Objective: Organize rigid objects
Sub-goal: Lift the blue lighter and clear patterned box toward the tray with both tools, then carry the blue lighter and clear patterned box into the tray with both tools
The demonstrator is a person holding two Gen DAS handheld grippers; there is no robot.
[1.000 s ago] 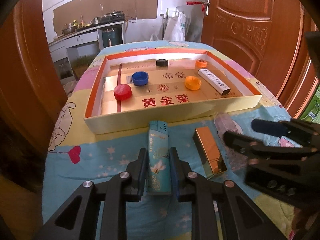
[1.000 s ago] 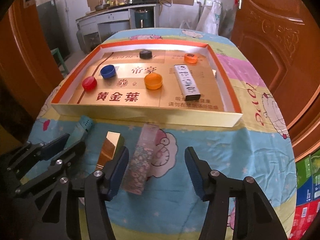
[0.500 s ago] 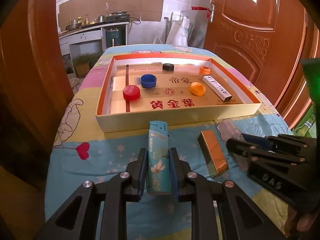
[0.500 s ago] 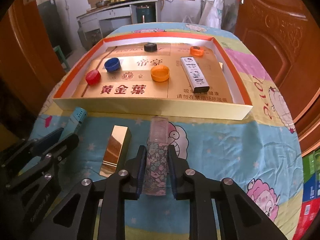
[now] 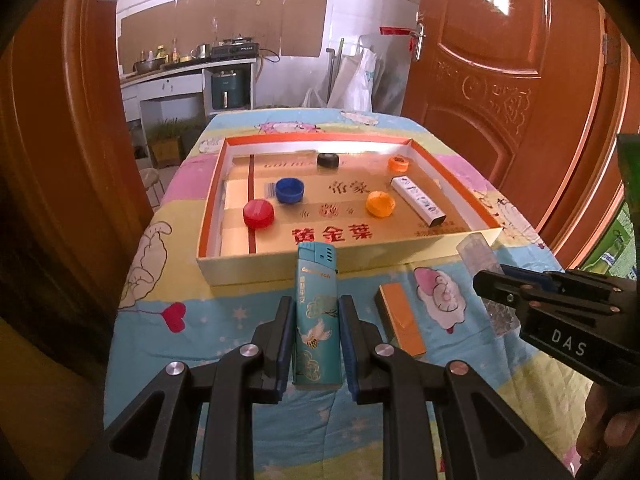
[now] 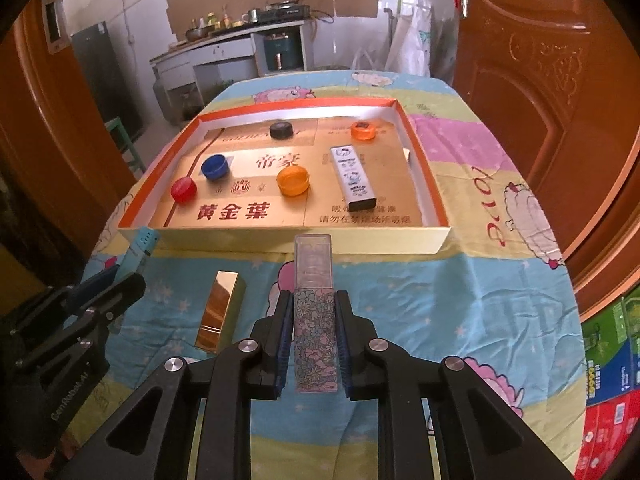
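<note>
My left gripper [image 5: 315, 312] is shut on a teal lighter [image 5: 316, 312], held above the tablecloth in front of the tray. A floral lighter with a clear cap [image 6: 315, 312] is clamped in my right gripper [image 6: 315, 308], also lifted off the cloth. Between them a gold lighter [image 6: 220, 314] lies on the cloth [image 5: 400, 324]. The shallow cardboard tray [image 6: 280, 242] holds a red cap [image 6: 183, 191], a blue cap [image 6: 215, 167], a black cap [image 6: 281, 129], two orange caps [image 6: 293, 180] and a white lighter [image 6: 354, 176]. The right gripper also shows at the right of the left wrist view [image 5: 492, 280].
The table's cartoon-print cloth [image 6: 440, 300] drops off at the near and side edges. Wooden doors [image 5: 500, 72] stand on both sides. A kitchen counter [image 6: 240, 40] is far behind. Stacked coloured boxes [image 6: 612, 380] sit on the floor at right.
The right gripper's jaws shut on the floral lighter, which lay on the cloth a second ago, and raised it. The left gripper rose slightly with the teal lighter.
</note>
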